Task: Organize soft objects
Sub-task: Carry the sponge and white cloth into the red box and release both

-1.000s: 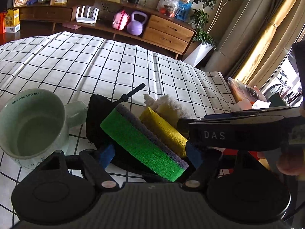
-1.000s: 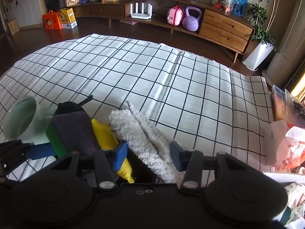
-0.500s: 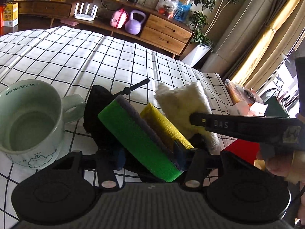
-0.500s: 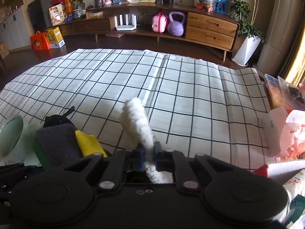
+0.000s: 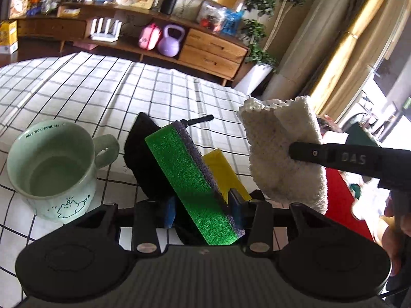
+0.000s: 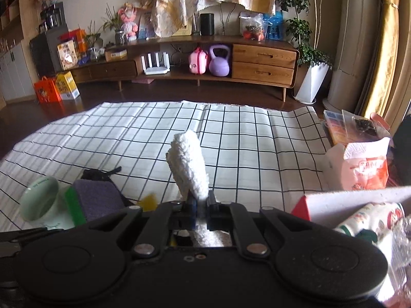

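Now | checked cloth point(image 6: 257, 138) over table | sideboard point(image 6: 262, 59) behind | right gripper point(image 6: 201, 204) jaws clench white towel point(image 6: 188, 161) | left gripper point(image 5: 203, 208) jaws closing, seemingly gripping green sponge point(image 5: 190, 177)

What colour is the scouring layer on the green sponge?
Purple-grey, on the green sponge; the right wrist view shows its face best.

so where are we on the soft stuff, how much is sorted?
Nothing looks put away yet. In hand: right gripper is shut on the white fluffy cloth, lifted off the table; left gripper is closing around the green sponge. Left: yellow sponge and black cloth.
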Tool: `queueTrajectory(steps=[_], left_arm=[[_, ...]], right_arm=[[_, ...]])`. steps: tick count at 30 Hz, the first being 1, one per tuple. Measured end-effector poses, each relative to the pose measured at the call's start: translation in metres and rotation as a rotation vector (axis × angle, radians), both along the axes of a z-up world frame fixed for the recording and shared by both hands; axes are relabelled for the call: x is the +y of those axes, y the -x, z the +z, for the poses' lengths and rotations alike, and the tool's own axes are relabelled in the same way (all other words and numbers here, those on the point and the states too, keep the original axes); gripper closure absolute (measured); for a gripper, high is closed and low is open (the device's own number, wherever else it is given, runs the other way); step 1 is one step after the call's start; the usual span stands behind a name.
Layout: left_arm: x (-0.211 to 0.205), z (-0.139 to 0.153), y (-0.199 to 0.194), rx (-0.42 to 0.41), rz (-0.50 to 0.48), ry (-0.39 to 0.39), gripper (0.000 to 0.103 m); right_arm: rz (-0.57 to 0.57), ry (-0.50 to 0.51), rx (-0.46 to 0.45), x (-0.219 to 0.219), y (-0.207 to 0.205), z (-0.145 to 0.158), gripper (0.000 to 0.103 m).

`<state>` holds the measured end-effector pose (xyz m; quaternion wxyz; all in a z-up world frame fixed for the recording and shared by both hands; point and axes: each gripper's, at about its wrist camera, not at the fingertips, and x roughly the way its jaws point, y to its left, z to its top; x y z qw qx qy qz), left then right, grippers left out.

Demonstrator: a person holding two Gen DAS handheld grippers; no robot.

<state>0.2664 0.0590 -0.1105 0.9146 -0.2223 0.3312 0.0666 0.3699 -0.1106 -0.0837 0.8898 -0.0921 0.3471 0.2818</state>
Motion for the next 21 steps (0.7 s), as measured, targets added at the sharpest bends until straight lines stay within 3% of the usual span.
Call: queueTrajectory(steps=[21], left_arm=[[-0.042, 0.06, 0.067, -0.152, -0.175, -0.015, 0.063]], right_arm=[[-0.043, -0.228, -0.02, -0.097, 0.104, 0.055, 0.098]])
